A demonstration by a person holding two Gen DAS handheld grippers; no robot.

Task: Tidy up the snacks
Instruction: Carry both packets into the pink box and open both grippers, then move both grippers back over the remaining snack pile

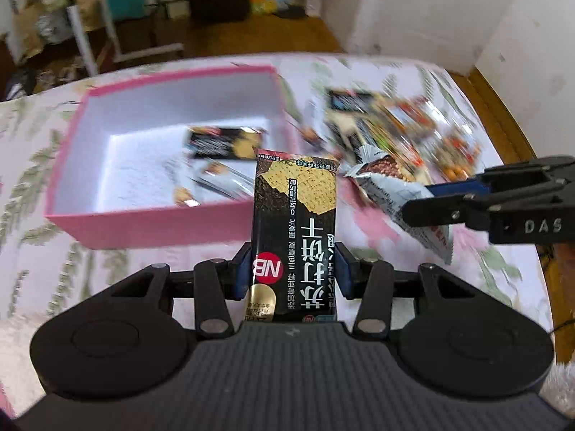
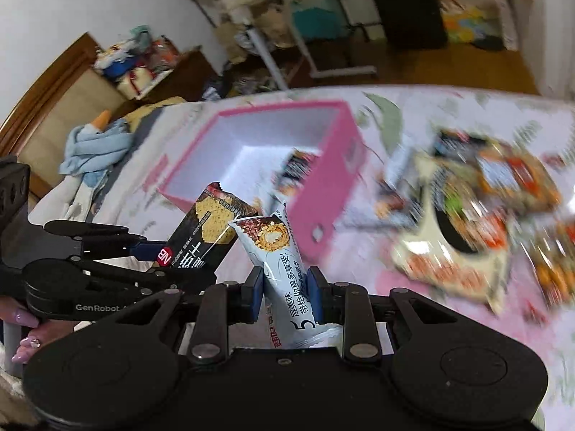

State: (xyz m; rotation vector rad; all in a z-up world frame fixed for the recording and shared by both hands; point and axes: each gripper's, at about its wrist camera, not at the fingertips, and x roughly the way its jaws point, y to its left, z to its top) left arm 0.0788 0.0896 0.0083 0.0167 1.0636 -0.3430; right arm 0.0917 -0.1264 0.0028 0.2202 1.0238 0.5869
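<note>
"NB" on the black cracker packet [image 1: 294, 237]; "GenRobot" on the left gripper [image 2: 201, 269].

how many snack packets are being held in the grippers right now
2. The left gripper is shut on a black cracker packet; the right gripper is shut on a pale blue snack packet. Both are held near the pink box.

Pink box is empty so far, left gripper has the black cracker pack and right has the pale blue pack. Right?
Not quite. The pink box is not empty: the left wrist view shows at least one black pack already lying inside. The rest stands: the left gripper is closed on the black cracker pack, and the right gripper on the pale blue pack.
</note>
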